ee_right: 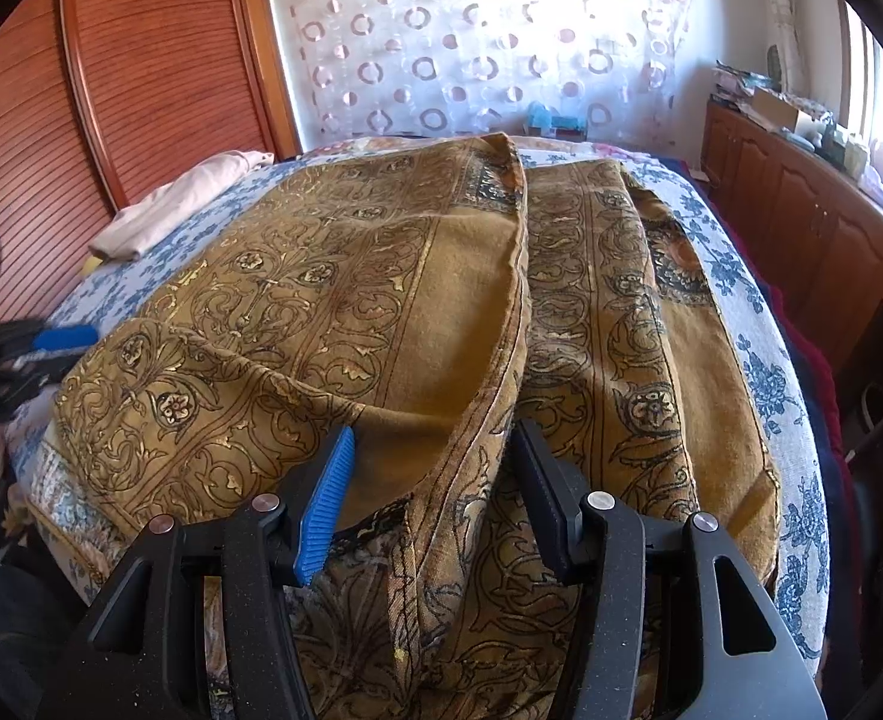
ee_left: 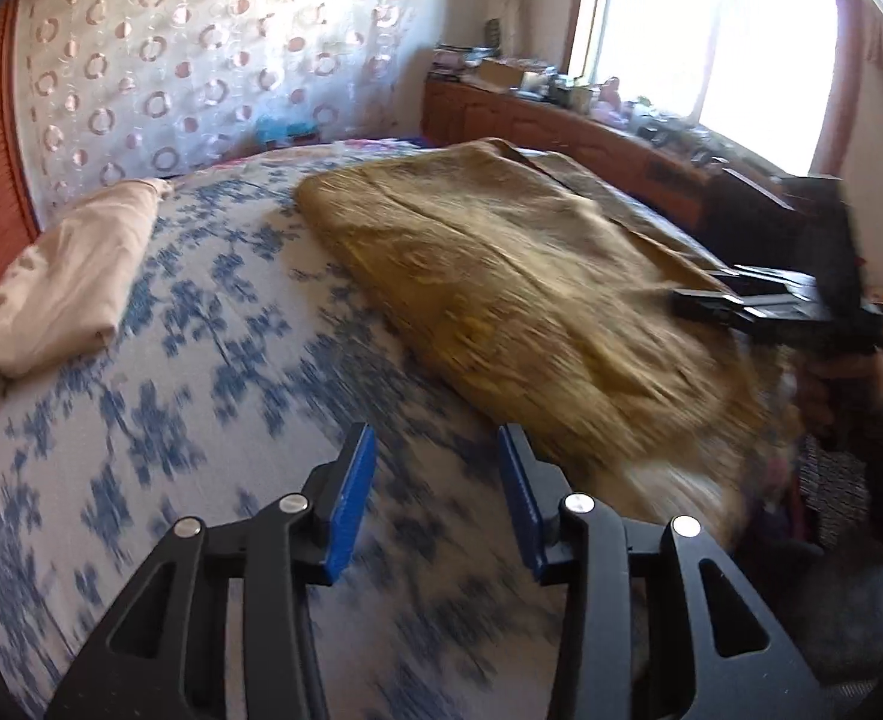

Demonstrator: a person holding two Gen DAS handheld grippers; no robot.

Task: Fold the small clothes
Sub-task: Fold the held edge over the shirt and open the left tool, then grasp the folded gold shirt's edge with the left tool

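Ochre cloth (ee_right: 333, 276) on bed (ee_left: 201, 330); fold between right gripper (ee_right: 435, 480) jaws.

The left view is smeared, so the brown cloth (ee_left: 501, 294) ahead of the left hand-held gripper (ee_left: 435, 504) looks fuzzy. Small things on the far cabinet (ee_left: 561, 120) are too tiny to tell.

Your left gripper (ee_left: 435, 450) points obliquely downward, jaws apart with nothing between them. Your right gripper (ee_right: 432, 450) points obliquely downward, jaws parted around fabric.
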